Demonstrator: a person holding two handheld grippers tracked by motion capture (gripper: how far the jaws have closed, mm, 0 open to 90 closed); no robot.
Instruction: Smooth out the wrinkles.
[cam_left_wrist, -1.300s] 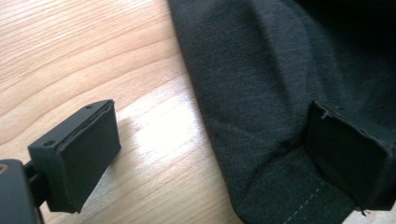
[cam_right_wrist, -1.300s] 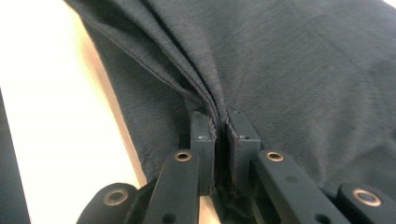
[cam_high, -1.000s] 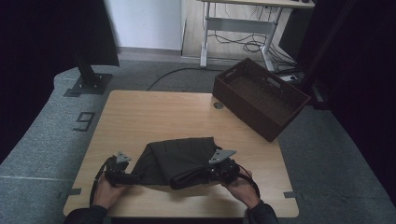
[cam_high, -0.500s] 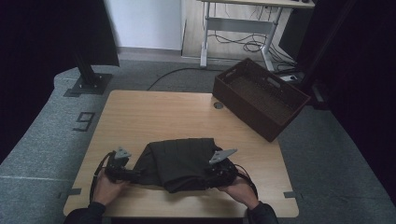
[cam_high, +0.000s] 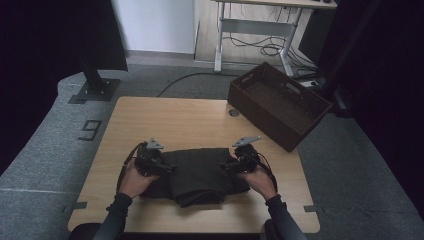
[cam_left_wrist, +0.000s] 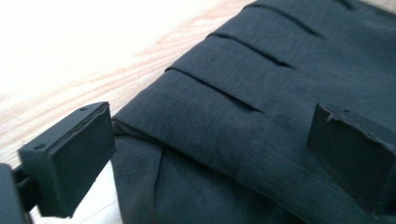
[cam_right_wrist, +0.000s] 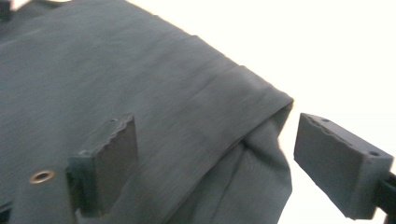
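Dark folded garment (cam_high: 200, 175) lies near front edge of table (cam_high: 175, 120), at middle. Left gripper (cam_high: 159, 166) at garment's left end, jaws wide apart, holding nothing. Right gripper (cam_high: 235, 165) at right end, jaws just opened, cloth between them, not pinched.

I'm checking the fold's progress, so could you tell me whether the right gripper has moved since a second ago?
Yes. The right gripper has shifted toward the table's right edge, off the dark garment, its jaws having just opened.

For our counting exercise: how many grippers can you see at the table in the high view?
2. The left gripper is at the folded dark garment's left edge, and the right gripper at its right edge, each in one hand.
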